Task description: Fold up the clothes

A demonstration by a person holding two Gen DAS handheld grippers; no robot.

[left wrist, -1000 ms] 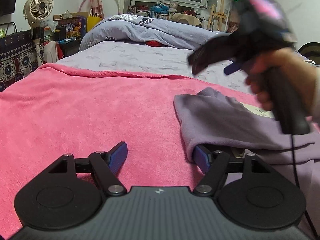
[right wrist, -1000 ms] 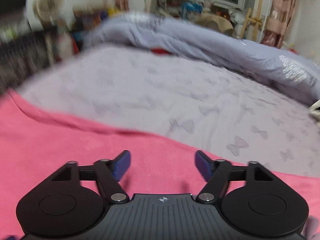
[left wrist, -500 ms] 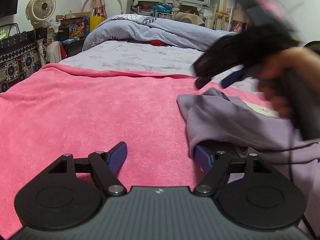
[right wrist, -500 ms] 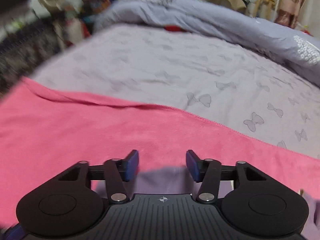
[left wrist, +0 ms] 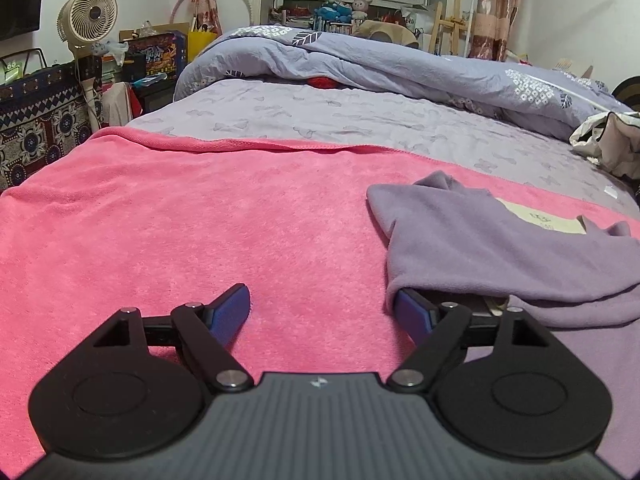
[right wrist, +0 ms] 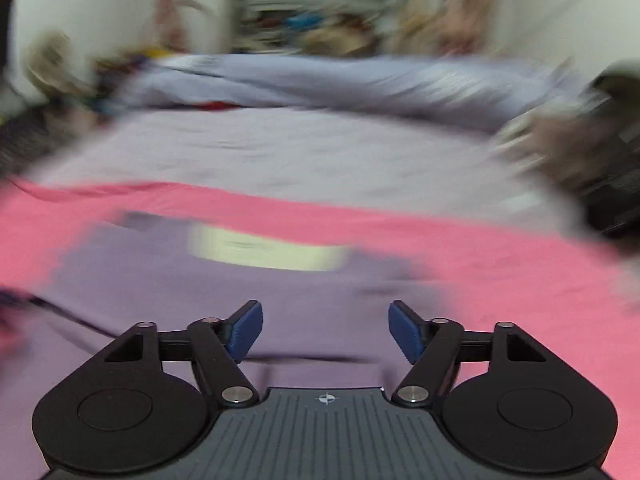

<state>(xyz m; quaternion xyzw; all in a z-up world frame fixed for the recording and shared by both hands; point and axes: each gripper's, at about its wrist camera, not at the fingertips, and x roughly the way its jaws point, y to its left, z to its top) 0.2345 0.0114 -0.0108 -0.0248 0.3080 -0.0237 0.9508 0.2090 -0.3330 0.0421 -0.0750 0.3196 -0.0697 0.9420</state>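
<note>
Purple garment [left wrist: 500,256] lying on pink towel [left wrist: 180,232], partly folded, edges rumpled; more folding judged outstanding. Left gripper [left wrist: 320,312] opening wide, one pad under a fold, nothing clamped. Right gripper [right wrist: 325,330] opening above garment, empty.

Bed [left wrist: 360,120], grey butterfly-print sheet. Lying on it: pink towel [left wrist: 180,240] across the near half; bunched grey-blue duvet [left wrist: 380,64] at 12 o'clock; lilac garment [left wrist: 500,256] on the towel at 3 o'clock.
</note>
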